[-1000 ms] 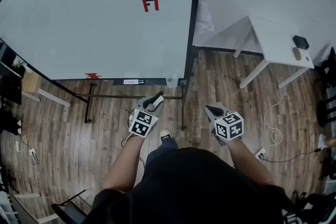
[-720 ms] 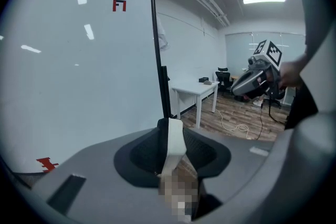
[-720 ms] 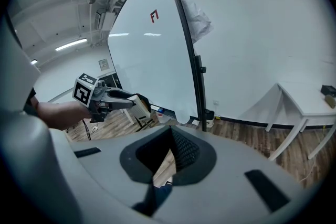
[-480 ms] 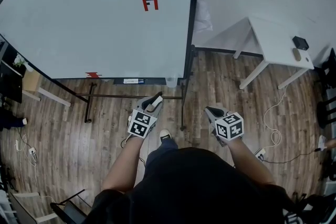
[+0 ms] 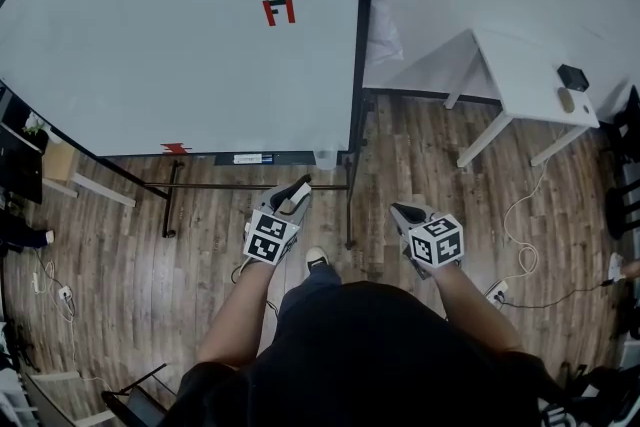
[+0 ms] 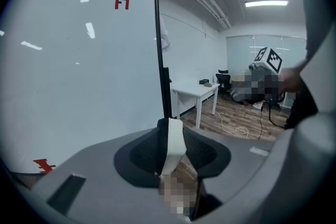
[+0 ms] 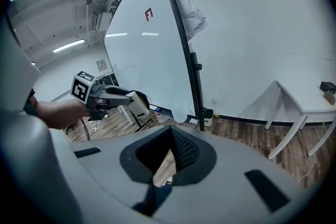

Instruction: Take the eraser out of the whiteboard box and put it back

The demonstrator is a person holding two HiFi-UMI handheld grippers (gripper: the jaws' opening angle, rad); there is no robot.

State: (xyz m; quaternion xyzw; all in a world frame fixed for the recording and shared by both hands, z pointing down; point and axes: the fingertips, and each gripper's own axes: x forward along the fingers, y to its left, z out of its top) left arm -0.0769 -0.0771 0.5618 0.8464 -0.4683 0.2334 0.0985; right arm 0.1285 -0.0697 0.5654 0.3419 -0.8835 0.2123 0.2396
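Eraser (image 6: 173,145): white block, standing on edge between the jaws of the left gripper (image 5: 293,195), pads pressed on its two broad faces, jaws fairly wide to take it. Its top end pokes up past the fingertips, tilted a little left. Seen from the right gripper view, the same block juts out of the front of the left gripper, held in the air above the floor and clear of everything. It is out of the box, near side of the whiteboard (image 5: 180,35) and low down. Small clear box (image 5: 327,157) sits at the board's bottom edge by its right corner, just far of the eraser and apart from it. A dark tray (image 5: 248,157) with a pale label runs along that edge to the left. A red mark (image 5: 279,11) is high on the board and a black post (image 5: 358,65) frames its right side. Right gripper (image 5: 402,212): level with the left one and well to its right, jaws closed tip to tip, nothing in them. Wood floor (image 5: 200,215) below, one shoe (image 5: 315,259) between the arms. White table (image 5: 525,75) far right against the wall, with a small dark thing (image 5: 573,78) on it. White cable (image 5: 520,260) loops on the floor to the right.
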